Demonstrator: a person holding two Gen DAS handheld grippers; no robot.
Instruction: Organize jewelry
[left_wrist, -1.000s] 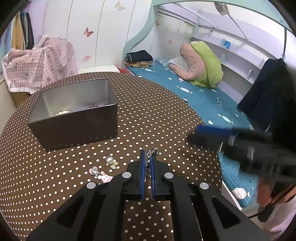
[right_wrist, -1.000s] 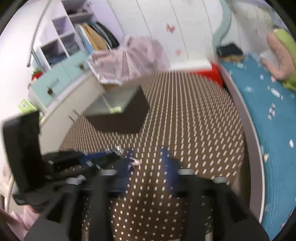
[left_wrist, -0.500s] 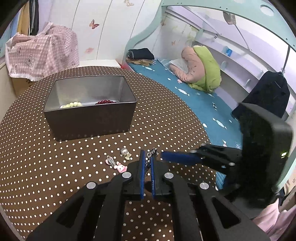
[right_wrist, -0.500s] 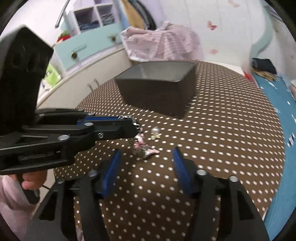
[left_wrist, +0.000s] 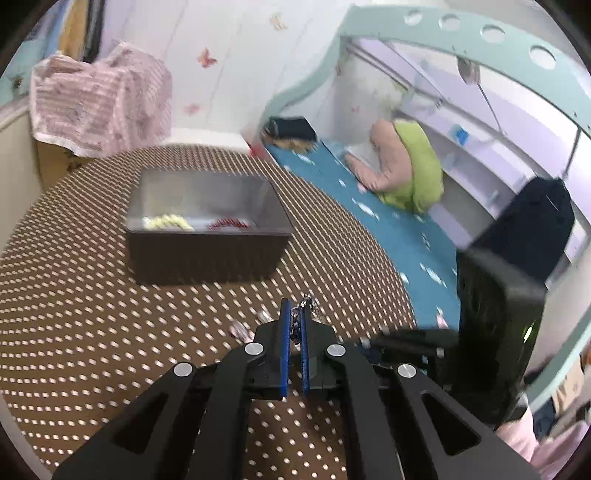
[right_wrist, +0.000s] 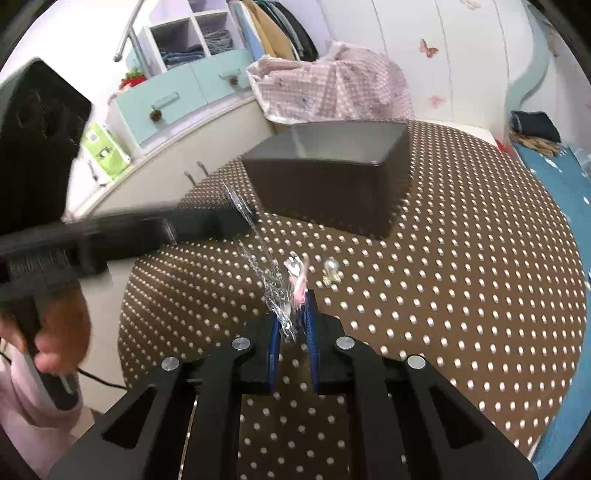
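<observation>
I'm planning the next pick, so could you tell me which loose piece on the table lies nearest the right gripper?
The pink charm, just ahead of the right gripper; the pearl piece lies farther off to its right.
</observation>
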